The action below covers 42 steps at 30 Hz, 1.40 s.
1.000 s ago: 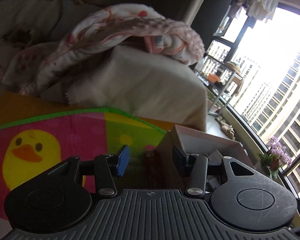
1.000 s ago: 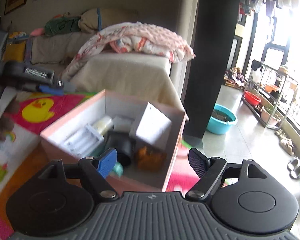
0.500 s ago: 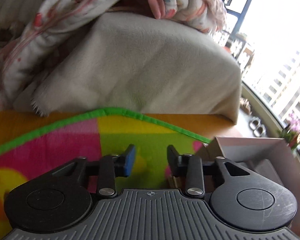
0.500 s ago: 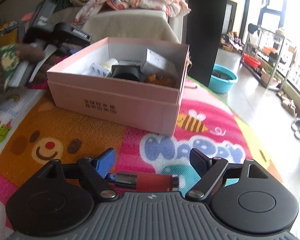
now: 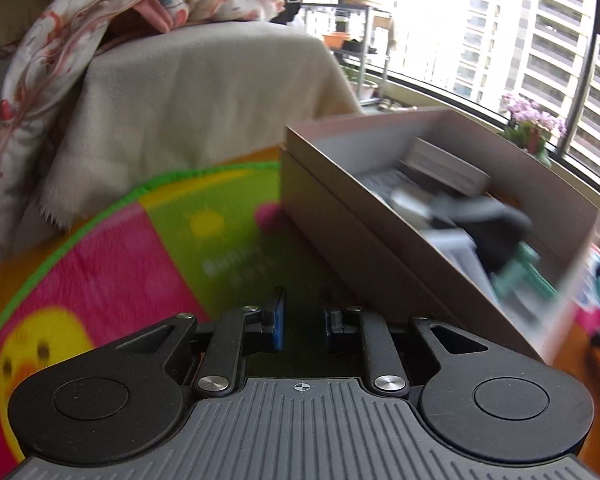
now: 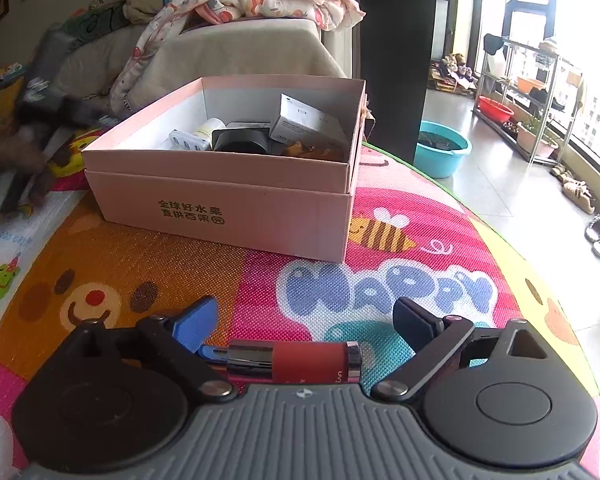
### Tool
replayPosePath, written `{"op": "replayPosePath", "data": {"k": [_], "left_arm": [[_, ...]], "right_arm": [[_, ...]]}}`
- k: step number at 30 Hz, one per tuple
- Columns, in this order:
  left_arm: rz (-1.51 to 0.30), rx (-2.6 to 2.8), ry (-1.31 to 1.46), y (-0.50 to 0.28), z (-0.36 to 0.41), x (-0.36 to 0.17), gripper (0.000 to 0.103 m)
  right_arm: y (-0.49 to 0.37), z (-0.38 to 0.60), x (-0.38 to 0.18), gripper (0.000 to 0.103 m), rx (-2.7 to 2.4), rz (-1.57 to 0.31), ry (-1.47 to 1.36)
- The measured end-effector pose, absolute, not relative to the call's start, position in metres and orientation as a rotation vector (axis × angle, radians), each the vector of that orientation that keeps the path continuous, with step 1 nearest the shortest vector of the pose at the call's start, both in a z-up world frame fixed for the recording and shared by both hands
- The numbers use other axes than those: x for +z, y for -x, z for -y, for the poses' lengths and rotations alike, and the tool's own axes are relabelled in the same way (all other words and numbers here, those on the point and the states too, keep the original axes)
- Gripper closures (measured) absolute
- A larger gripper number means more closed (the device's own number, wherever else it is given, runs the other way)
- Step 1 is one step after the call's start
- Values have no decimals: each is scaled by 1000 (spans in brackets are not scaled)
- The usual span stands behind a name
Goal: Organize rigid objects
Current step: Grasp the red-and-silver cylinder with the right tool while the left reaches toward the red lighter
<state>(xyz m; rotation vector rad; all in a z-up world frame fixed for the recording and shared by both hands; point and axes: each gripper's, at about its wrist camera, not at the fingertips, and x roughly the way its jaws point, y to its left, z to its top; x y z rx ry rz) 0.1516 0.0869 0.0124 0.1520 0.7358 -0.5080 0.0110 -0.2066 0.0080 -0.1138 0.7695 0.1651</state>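
Centrally, pink box (image 6: 236, 200) on mat (image 6: 400, 280), small boxes, bottle, black item inside.

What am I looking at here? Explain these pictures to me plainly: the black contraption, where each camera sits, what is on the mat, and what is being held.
No robot here: a person carries a two-finger gripper in each hand, and each has a fisheye camera looking out along its fingers. One picture comes from the left gripper, whose fingers stand a little apart with nothing between them. The other comes from the right gripper, open wide over a red and silver cylinder that lies on the colourful play mat. It is not gripped. Farther on the mat stands an open pink box with small items inside, among them a white carton.
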Motion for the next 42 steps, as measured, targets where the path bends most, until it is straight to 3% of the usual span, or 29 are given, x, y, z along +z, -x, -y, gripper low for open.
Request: {"op": "replayPosePath", "data": {"k": [11,16,26,42], "left_arm": [[-812,-551,28,-25,-99,15,80],[-883,-429,218,-18,-100,14,81],[-902,-381,140,-18,-83,19,77],[-937,-453,115,0,-62,26,75]], "right_arm": [[-10,207,7,7,159,-769,110],[-11,208,7,5,162,-774,101],[-8,207,7,0,167,-792,103],[11,206,7,0,194,-804,128]]}}
